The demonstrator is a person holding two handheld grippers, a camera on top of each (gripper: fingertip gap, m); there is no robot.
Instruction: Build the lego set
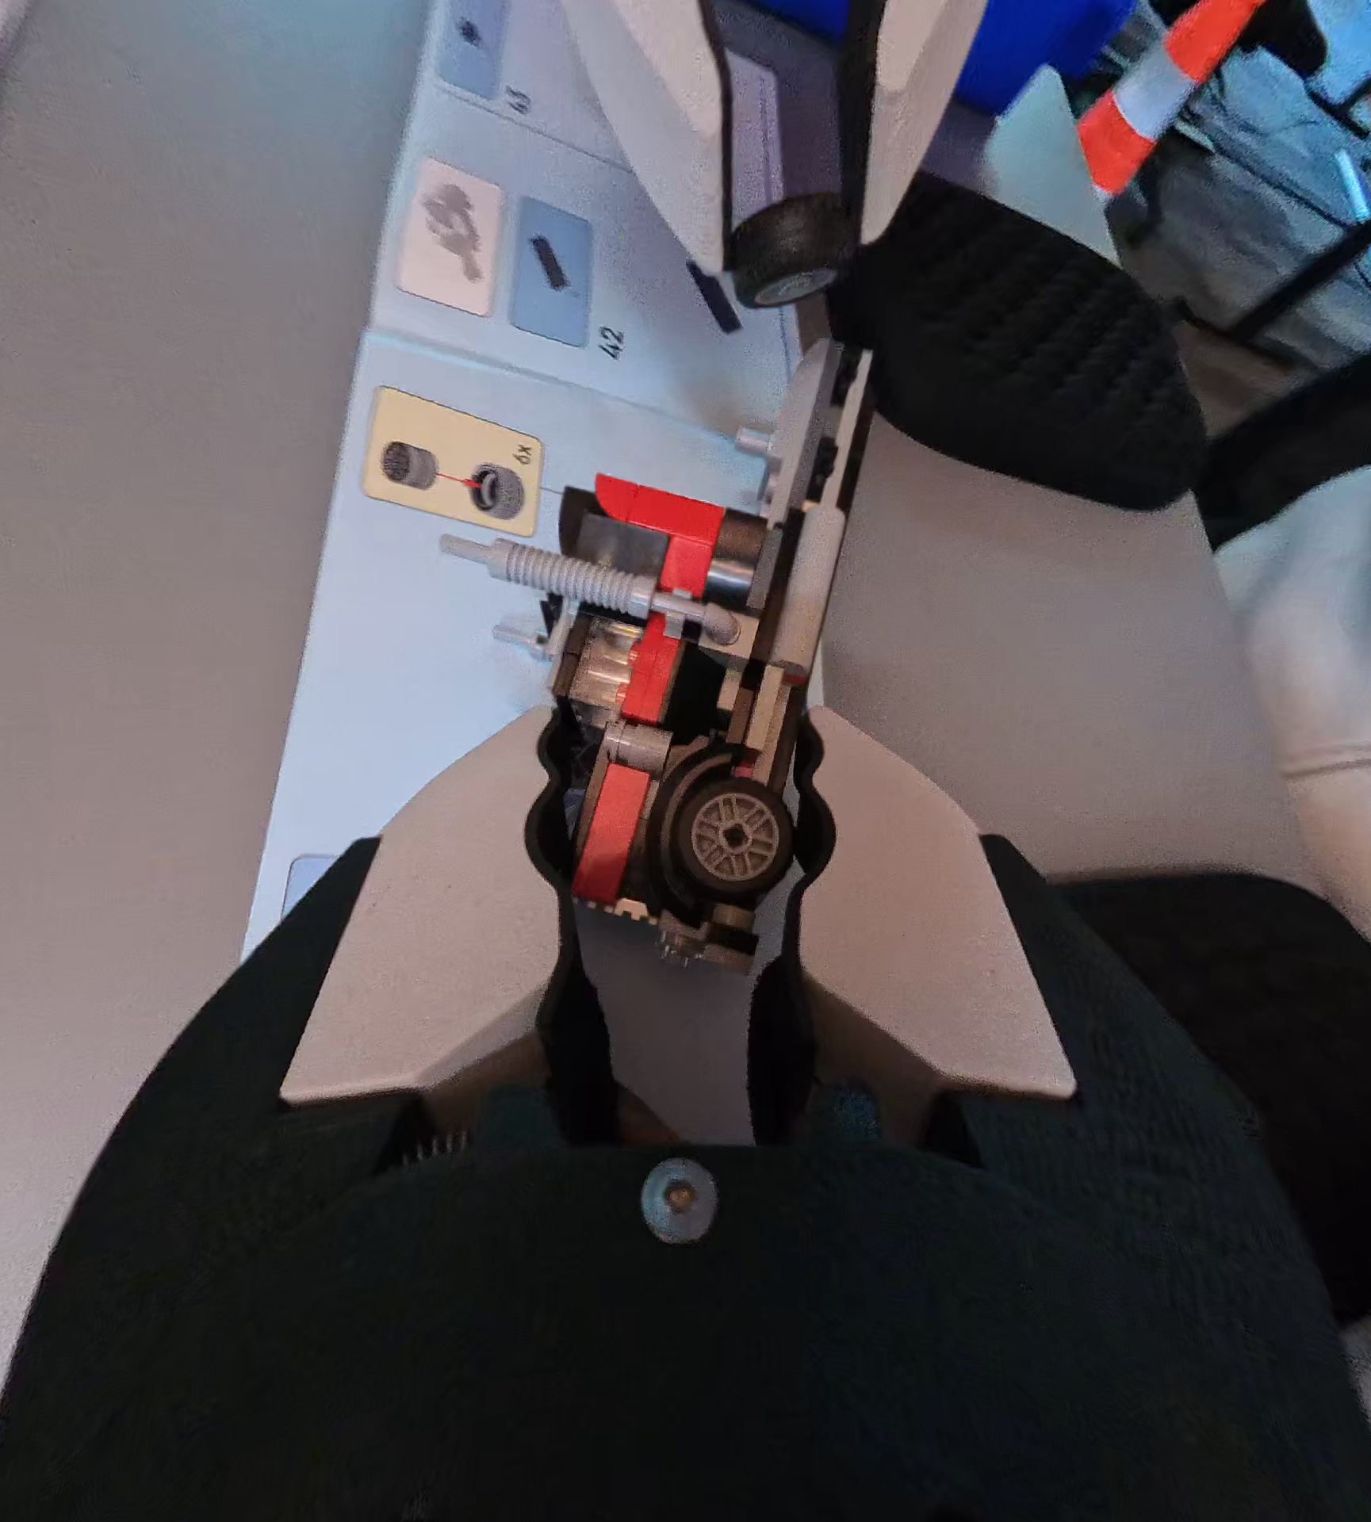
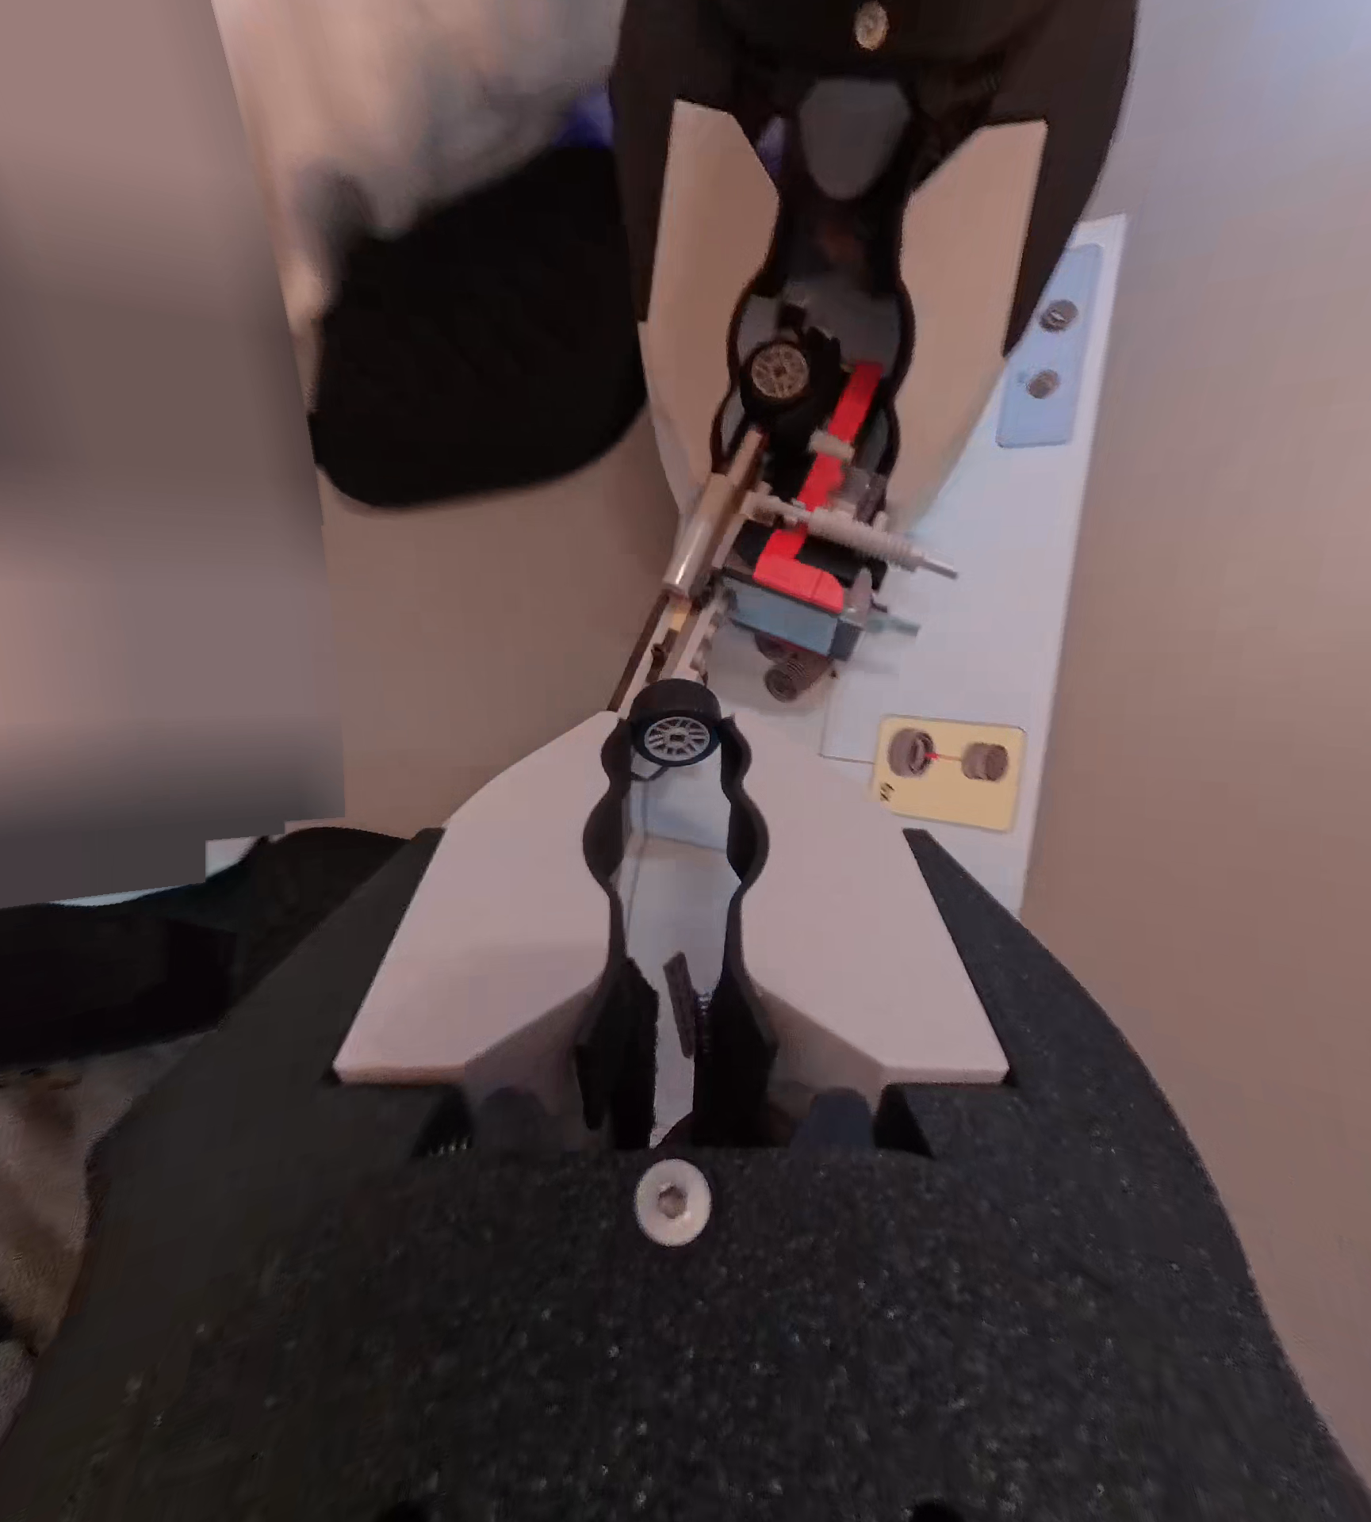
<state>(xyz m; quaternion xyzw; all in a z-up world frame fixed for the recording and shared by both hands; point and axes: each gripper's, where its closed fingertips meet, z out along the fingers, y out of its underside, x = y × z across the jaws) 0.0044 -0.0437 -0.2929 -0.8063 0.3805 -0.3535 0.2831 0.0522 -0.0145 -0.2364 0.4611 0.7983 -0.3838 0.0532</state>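
My left gripper is shut on a red, black and grey lego vehicle, held on its side over the instruction booklet. One grey-hubbed wheel is mounted on it near my fingers. My right gripper is shut on a loose black wheel with a grey hub, right at the far end of the vehicle's long grey chassis. In the left wrist view the right gripper comes in from the top with that wheel. The left gripper shows at the top of the right wrist view.
The open booklet lies on a pale table. A small dark flat piece lies on the booklet. An orange-and-white cone and dark frames stand beyond the table. A person's grey sleeve is at the right.
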